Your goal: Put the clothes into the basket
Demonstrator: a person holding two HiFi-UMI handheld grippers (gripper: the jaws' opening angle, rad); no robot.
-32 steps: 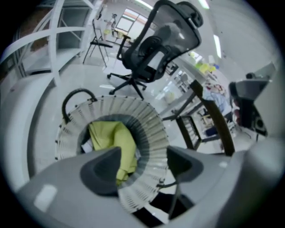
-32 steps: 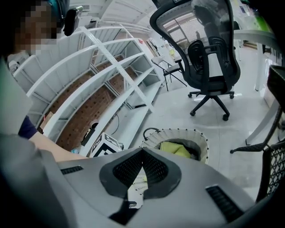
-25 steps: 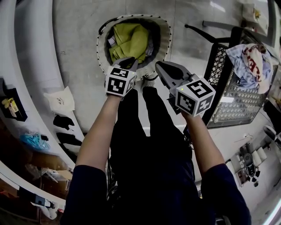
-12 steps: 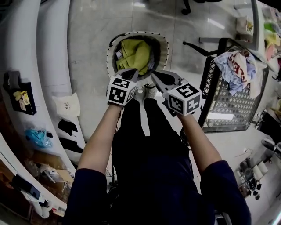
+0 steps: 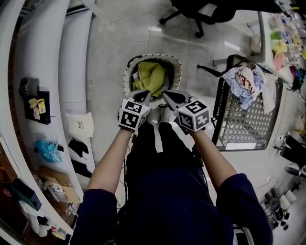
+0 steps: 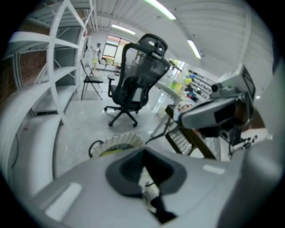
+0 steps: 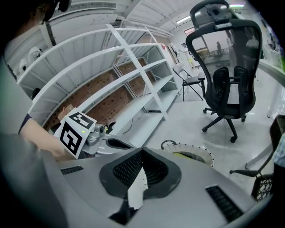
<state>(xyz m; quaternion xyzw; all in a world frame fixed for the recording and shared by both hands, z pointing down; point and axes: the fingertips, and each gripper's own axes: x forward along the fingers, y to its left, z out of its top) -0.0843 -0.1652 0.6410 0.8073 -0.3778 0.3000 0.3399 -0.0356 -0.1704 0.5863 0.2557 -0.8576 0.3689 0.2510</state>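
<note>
A round white basket point(image 5: 178, 72) stands on the floor in front of my feet, with a yellow-green garment point(image 5: 150, 74) lying in it. My left gripper point(image 5: 146, 94) hangs above the basket's near rim, jaws shut and empty. My right gripper point(image 5: 166, 94) is close beside it, also shut with nothing in it. In the left gripper view the shut jaws point(image 6: 143, 153) point over the basket rim point(image 6: 116, 144). From the right gripper point(image 7: 142, 151), the basket point(image 7: 189, 150) shows just past the jaws. More clothes point(image 5: 246, 83) are heaped on a black mesh cart point(image 5: 239, 124) to the right.
A black office chair point(image 5: 201, 12) stands beyond the basket. White curved shelving point(image 5: 48, 72) runs along the left, with small items on its lower levels. A white bag point(image 5: 79, 124) lies on the floor at the left.
Both grippers have risen away from the basket and stayed close together. The basket now looks smaller and farther below them, and the chair has come into the head view.
</note>
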